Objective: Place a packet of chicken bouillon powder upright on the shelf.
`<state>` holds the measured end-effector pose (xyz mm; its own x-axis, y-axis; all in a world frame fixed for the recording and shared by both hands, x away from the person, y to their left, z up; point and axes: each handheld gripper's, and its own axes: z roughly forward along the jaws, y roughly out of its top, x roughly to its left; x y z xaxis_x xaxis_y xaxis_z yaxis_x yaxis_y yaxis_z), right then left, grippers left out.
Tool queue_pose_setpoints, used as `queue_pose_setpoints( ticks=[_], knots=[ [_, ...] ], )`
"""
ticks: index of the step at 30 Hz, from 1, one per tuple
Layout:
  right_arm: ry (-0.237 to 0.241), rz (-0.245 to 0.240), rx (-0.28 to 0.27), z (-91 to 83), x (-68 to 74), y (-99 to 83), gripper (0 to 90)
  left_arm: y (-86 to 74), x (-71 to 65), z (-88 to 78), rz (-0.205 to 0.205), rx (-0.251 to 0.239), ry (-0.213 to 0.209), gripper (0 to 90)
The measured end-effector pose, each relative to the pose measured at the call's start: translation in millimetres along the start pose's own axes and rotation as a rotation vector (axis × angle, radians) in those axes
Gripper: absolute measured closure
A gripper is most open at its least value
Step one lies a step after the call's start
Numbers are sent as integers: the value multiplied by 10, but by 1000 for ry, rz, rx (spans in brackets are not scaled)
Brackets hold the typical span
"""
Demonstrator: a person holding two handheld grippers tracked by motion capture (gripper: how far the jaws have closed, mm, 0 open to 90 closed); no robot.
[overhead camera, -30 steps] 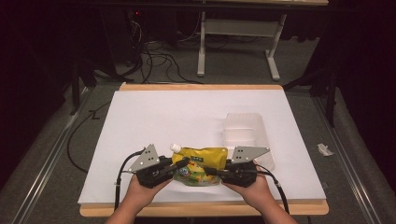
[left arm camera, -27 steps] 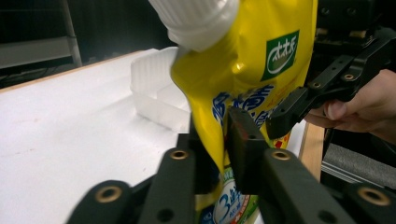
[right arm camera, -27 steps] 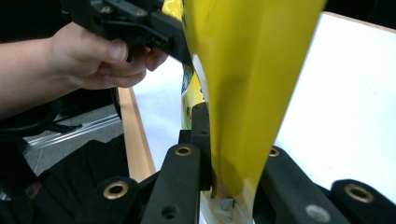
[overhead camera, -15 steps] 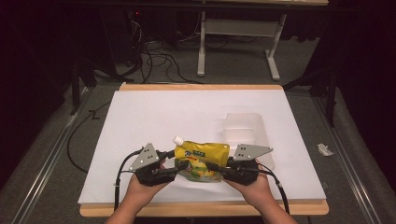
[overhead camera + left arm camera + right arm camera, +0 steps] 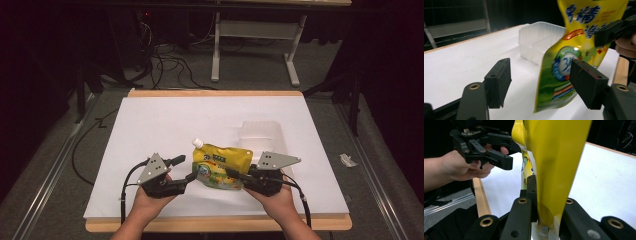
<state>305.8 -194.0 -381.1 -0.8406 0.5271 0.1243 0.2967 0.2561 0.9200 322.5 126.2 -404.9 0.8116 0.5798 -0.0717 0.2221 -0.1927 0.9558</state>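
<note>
Between both grippers, yellow pouch [image 5: 223, 166], right gripper [image 5: 239, 176] clamping it, grip point possibly hidden.

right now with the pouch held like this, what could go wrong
1. The right gripper alone pinches the yellow spouted pouch at one edge; it could slip or swing.
2. The left gripper is open, with one jaw beside the pouch's lower corner; closing now might miss or crumple it.
3. The clear plastic tray sits just behind the pouch; a swing could knock it.
</note>
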Motion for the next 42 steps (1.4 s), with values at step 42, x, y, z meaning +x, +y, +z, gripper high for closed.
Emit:
queue_pose_setpoints(
  ticks=[42],
  knots=[
    [-137,-19,-134,-653,-201,195,867,-174,307,-68,-20,89,155,318]
  ],
)
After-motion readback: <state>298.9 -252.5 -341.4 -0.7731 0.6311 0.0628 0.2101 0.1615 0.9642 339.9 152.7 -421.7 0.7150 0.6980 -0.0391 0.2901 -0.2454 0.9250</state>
